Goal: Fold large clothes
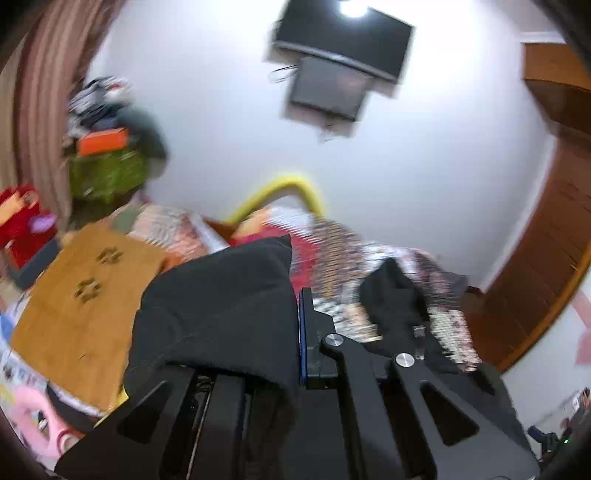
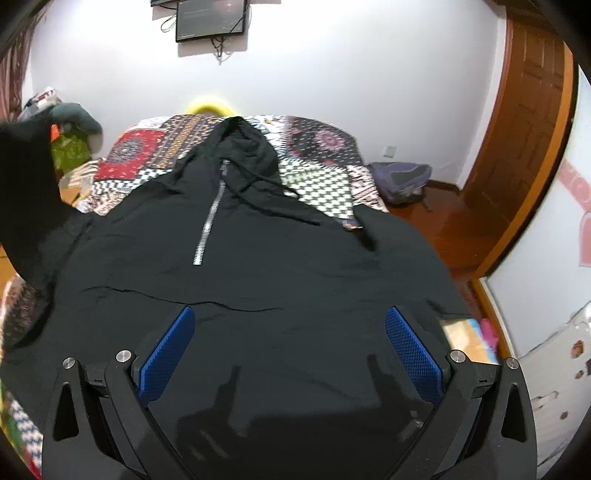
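Note:
A black hooded sweatshirt point(image 2: 258, 258) with a half zipper point(image 2: 210, 218) lies spread front-up on the patterned bed quilt point(image 2: 317, 177), hood toward the far wall. My right gripper point(image 2: 291, 347) is open and empty, its blue pads point(image 2: 413, 354) wide apart above the lower body of the garment. My left gripper point(image 1: 291, 332) is shut on the black sleeve point(image 1: 221, 302), lifted off the bed; the cloth drapes over and hides the left finger. The raised sleeve also shows at the left of the right wrist view point(image 2: 29, 192).
An orange blanket point(image 1: 85, 295) lies on the bed's left part. A green bag with an orange box point(image 1: 107, 162) stands in the far left corner. A purple backpack point(image 2: 402, 181) sits on the floor by the wooden door point(image 2: 524, 129). Screens point(image 2: 210, 18) hang on the wall.

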A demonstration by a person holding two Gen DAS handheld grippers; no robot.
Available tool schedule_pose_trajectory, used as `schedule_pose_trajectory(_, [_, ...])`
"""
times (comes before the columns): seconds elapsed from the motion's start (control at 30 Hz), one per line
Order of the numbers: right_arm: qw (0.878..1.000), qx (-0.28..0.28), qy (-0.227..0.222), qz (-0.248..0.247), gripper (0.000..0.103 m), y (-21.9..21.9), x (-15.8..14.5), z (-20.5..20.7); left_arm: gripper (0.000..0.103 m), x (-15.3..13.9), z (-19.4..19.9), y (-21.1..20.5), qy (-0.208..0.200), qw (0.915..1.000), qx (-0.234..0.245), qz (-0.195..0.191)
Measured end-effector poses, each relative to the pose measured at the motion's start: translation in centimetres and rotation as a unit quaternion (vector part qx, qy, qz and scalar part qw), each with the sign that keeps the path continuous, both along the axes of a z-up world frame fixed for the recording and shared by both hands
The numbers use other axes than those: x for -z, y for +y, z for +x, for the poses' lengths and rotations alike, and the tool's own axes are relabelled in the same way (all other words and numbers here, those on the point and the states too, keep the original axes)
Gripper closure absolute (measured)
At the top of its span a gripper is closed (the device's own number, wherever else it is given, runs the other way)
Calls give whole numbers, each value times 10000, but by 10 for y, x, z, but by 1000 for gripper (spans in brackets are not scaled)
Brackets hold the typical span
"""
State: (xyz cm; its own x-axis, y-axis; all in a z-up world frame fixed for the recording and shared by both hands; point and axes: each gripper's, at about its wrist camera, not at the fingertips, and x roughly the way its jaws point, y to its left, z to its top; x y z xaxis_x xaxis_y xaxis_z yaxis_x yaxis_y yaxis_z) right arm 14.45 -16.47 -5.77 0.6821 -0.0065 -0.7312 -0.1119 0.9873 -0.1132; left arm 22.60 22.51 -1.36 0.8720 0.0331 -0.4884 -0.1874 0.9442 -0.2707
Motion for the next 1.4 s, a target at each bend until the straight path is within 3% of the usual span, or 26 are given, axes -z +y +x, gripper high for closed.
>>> schedule_pose_trajectory(0.13, [10000,-19,-61,-73,1,-10,0,-6,101,-15,17,-53,-199,9985,510,-9])
schedule_pose_trajectory(0.23, [9999,-32,-103,-37,1,-17,-1,-11,101,-10,36,-90,-92,9964,841,-29])
schedule_pose_trajectory(0.53, [9999,-34,-52,133,1,-35,1,-12,101,57,74,-192,754,9848,1565,-24])
schedule_pose_trajectory(0.7, [9998,-25,7,174,1,-37,4,-11,101,113,76,-239,1471,9691,1977,90])
schedule_pose_trajectory(0.87, [9999,-51,32,124,0,-36,6,-12,100,161,71,-271,2111,9479,2336,485])
schedule_pose_trajectory(1.03, [9998,-104,135,55,0,-33,8,-13,84,191,59,-282,2510,9300,2635,514])
schedule_pose_trajectory(1.1, [9998,-135,161,25,0,-31,8,-12,62,196,50,-282,2631,9211,2825,498])
schedule_pose_trajectory(1.13, [9998,-152,158,3,1,-30,8,-12,59,196,42,-280,2599,9196,2904,490])
schedule_pose_trajectory(1.3, [9995,-275,80,-137,1,-21,1,-11,54,184,9,-264,2410,9190,2964,979])
schedule_pose_trajectory(1.4, [9990,-412,-2,-196,1,-11,-6,-9,45,170,-7,-243,2206,9270,2823,1112])
